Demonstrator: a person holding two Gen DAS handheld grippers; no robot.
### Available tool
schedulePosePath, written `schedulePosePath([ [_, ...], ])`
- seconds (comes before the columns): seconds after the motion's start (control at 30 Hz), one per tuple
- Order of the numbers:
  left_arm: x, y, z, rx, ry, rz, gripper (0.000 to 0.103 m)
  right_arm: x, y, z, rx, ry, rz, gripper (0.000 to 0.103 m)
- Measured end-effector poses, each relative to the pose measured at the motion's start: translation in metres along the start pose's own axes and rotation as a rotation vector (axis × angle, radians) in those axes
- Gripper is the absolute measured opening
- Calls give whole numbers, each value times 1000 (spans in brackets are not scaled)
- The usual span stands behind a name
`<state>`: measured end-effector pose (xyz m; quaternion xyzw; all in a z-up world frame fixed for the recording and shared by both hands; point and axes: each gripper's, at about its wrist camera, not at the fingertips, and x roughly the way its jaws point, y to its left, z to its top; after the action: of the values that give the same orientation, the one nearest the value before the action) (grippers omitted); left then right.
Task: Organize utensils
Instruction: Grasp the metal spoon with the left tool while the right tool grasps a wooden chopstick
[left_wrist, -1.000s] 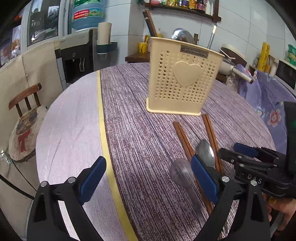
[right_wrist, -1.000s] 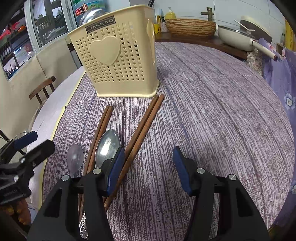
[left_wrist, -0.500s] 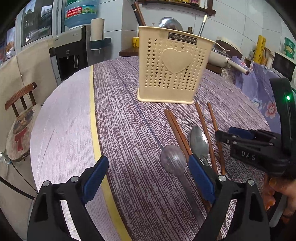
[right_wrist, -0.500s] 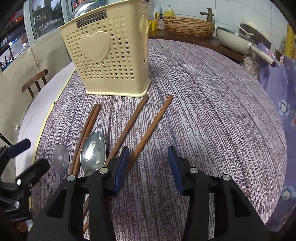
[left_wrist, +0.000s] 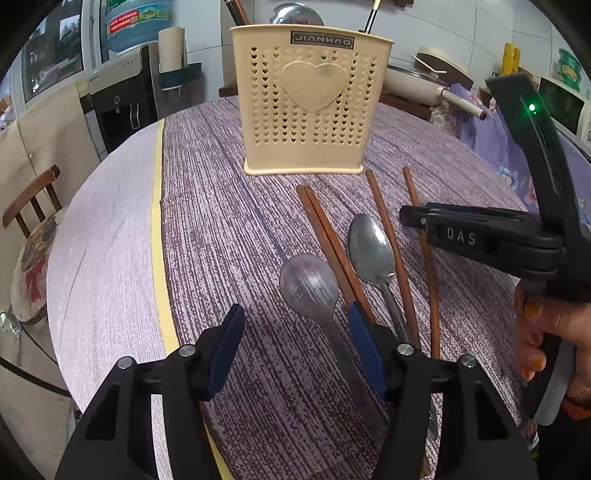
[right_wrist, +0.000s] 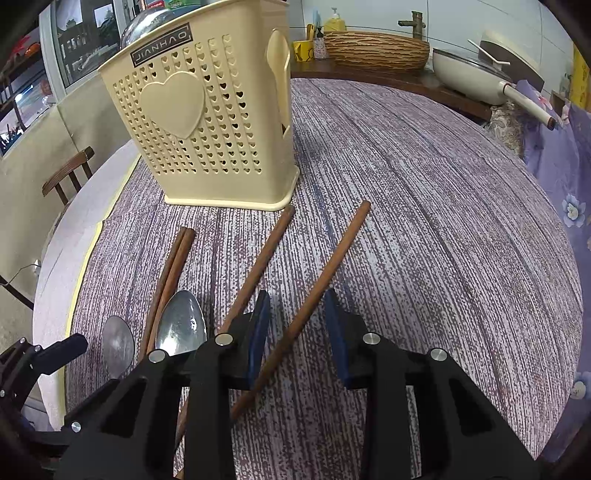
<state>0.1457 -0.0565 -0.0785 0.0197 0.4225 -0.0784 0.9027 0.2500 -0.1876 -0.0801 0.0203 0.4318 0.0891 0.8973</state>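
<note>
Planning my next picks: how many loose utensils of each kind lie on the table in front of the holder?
Chopsticks: 4 (close pair, one, one)
Spoons: 2 (one, one)
Total: 6 lying loose on the table, none yet in the holder.

My left claw (left_wrist: 295, 347) tilts downward, its blue pads closing but nothing pressed between them yet. My right claw (right_wrist: 297, 332) tilts down too, jaws narrowing, pads not yet touching anything. My right hand (left_wrist: 554, 343) wraps its handle, fingers curled.
</note>
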Motion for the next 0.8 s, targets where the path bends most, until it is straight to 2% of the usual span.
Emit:
schedulePosePath([
  [0.3,8,-10,4,33,0,52,53,2,-1,2,12,1,9,29],
  [0.57,13,-11,12,9,-6,66,41,12,5,13,33,-5,-6,28],
  [0.63,14,-11,12,1,-12,72,37,14,6,15,38,-8,-11,26],
  [0.8,15,-13,14,-8,-16,68,37,19,4,21,47,-6,-25,14],
])
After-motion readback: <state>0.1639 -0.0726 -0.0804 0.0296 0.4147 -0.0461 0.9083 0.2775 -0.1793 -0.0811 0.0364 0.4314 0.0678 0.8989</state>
